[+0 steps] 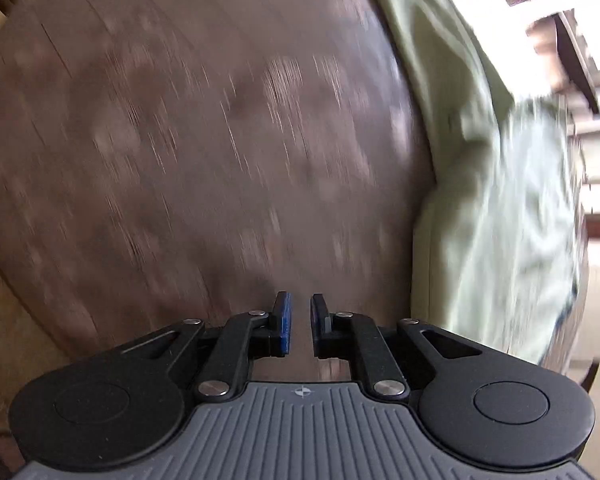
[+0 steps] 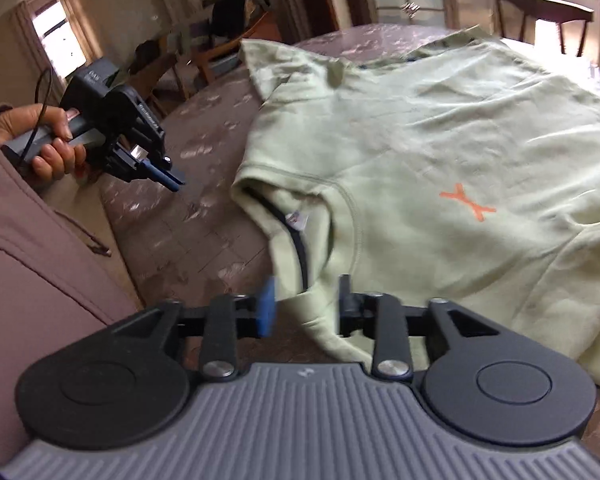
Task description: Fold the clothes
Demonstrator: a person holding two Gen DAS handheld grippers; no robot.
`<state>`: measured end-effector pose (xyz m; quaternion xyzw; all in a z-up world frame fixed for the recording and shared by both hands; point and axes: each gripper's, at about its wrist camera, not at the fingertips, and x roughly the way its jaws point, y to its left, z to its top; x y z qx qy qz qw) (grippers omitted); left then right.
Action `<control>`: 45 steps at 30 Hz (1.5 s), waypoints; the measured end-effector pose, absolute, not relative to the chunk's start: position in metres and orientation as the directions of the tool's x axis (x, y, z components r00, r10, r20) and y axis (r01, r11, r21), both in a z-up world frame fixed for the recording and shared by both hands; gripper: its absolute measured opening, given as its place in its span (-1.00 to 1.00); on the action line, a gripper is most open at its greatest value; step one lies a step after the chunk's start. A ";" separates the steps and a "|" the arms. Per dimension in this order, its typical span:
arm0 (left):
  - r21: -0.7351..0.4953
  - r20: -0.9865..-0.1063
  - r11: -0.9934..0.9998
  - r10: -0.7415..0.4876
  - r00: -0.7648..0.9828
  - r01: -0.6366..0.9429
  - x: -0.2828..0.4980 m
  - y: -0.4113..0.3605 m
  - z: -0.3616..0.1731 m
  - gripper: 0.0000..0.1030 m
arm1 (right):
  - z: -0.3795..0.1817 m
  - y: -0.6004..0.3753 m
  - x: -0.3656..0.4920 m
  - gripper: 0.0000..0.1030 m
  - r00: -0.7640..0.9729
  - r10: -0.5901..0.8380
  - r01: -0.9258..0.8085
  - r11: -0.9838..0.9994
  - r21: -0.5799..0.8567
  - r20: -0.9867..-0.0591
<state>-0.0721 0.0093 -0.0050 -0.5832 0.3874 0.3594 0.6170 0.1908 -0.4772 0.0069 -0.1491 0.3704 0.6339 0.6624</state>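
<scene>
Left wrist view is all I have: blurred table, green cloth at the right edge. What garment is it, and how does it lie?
Observer: A pale green shirt, spread front up on the table, orange X mark on the chest.
Operator: Right gripper holding it?
Observer: No. The right gripper stands open by the collar, pads not pressing cloth.
Operator: Left gripper touching anything?
Observer: No. The left gripper hangs over the table, apart from the shirt.

Black hand-held gripper point(image 1: 300, 322), blue pads point(image 1: 286, 322)
</scene>
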 end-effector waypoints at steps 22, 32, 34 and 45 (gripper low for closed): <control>-0.532 -0.607 0.331 0.493 0.624 -0.779 -0.034 0.231 0.037 0.91 | 0.020 -0.491 0.195 0.47 0.393 0.711 -0.699 0.643 0.313 -0.583; -0.473 -0.579 0.396 0.534 0.616 -0.787 0.017 0.298 0.011 0.94 | 0.019 -0.497 0.174 0.48 0.510 0.601 -0.560 0.775 0.292 -0.615; -0.427 -0.601 0.427 0.525 0.603 -0.797 0.032 0.305 0.006 0.94 | 0.019 -0.494 0.171 0.48 0.519 0.587 -0.547 0.786 0.287 -0.621; -0.442 -0.609 0.430 0.500 0.615 -0.787 0.058 0.337 -0.006 0.38 | 0.022 -0.469 0.166 0.48 0.504 0.583 -0.567 0.780 0.265 -0.637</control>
